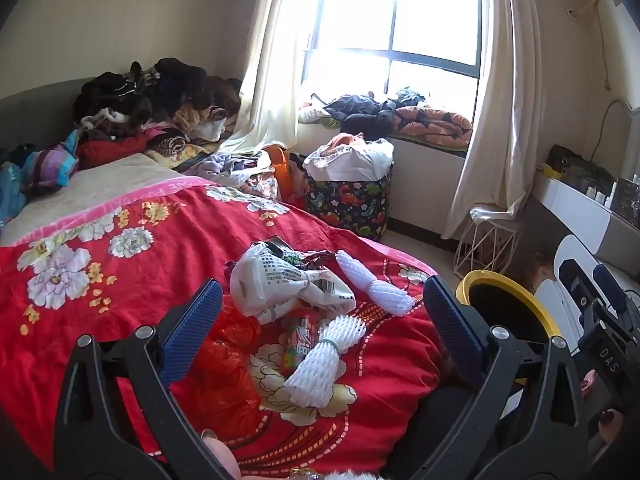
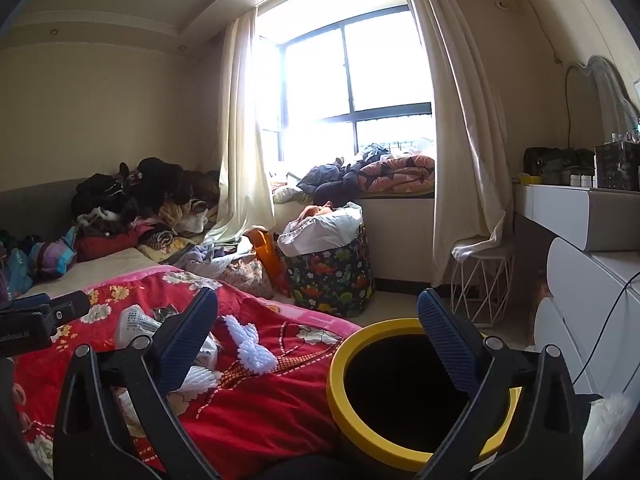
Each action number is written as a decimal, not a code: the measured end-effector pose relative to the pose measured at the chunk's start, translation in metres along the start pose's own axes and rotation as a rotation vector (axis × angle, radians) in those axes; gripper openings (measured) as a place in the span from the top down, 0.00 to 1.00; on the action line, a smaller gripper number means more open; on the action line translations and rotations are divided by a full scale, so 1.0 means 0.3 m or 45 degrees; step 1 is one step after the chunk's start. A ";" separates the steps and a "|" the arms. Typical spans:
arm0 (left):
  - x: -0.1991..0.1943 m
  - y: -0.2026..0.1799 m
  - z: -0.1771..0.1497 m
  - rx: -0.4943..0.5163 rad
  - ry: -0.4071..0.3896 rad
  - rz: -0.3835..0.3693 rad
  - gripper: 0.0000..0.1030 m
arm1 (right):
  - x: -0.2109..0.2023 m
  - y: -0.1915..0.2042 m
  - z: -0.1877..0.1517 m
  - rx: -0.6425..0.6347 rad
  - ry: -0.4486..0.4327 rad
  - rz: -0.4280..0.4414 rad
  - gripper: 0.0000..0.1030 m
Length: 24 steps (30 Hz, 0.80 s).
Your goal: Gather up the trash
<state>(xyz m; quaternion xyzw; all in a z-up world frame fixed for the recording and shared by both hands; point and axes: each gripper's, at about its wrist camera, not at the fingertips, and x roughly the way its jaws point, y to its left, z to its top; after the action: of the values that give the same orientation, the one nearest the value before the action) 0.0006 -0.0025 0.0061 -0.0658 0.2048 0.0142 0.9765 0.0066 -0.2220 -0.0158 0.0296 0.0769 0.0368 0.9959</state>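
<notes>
Left gripper: jaws being held wide, empty.
Right gripper: likewise.
White foam net sleeve: six o'clock; probably light, squashy; being best pinched mid-bundle.

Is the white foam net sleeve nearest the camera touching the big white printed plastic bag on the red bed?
Apart. The left wrist view shows red flowered bedcover and a colourful wrapper between the near white foam net sleeve and the white printed plastic bag.

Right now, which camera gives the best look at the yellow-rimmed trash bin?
The right wrist view: the yellow-rimmed trash bin shows nearly its whole rim and dark inside, beside the red bedspread. The left wrist view catches only part of the rim behind that gripper's frame.
</notes>
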 end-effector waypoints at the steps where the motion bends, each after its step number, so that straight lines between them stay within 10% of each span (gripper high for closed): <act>1: 0.000 0.000 0.000 -0.001 0.000 -0.001 0.10 | 0.000 -0.002 0.002 -0.001 0.001 -0.002 0.06; 24: -0.003 0.002 -0.005 0.002 -0.006 -0.003 0.10 | -0.012 -0.003 0.001 -0.007 0.002 0.004 0.06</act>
<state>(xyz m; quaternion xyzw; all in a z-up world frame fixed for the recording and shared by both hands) -0.0008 -0.0023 0.0049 -0.0652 0.2025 0.0131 0.9770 0.0031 -0.2231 -0.0151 0.0271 0.0775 0.0385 0.9959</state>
